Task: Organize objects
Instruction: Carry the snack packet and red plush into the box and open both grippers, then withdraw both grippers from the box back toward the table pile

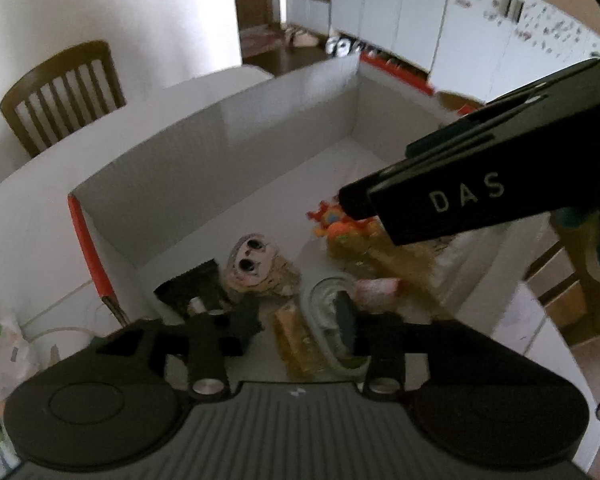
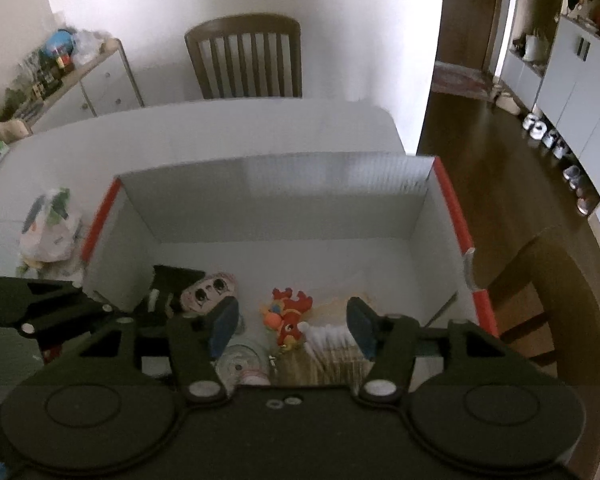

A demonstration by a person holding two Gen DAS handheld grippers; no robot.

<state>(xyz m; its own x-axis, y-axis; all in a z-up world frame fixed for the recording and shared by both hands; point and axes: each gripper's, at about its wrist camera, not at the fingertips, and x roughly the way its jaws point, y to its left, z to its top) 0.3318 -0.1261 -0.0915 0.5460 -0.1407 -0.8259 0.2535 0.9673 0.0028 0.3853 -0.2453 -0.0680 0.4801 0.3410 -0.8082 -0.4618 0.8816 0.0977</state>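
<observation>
A white box (image 2: 280,200) with red edges sits on the table (image 2: 220,128), holding a big-eyed plush (image 1: 256,268), a red-orange toy (image 2: 286,314) and a glass jar (image 1: 324,300) near its front wall. Both tongs, left (image 1: 292,312) and right (image 2: 290,324), hover above, spread wide and holding nothing.

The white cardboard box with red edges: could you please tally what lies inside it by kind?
Inside the white cardboard box with red edges:
Toys: 2, a beige big-eyed plush toy and a red-and-orange rooster figure
Clear glass jars: 1
Bundles of white-tipped cotton swabs: 1
Black packets: 1
Total: 5 clearly seen; other items are too blurred to identify.
</observation>
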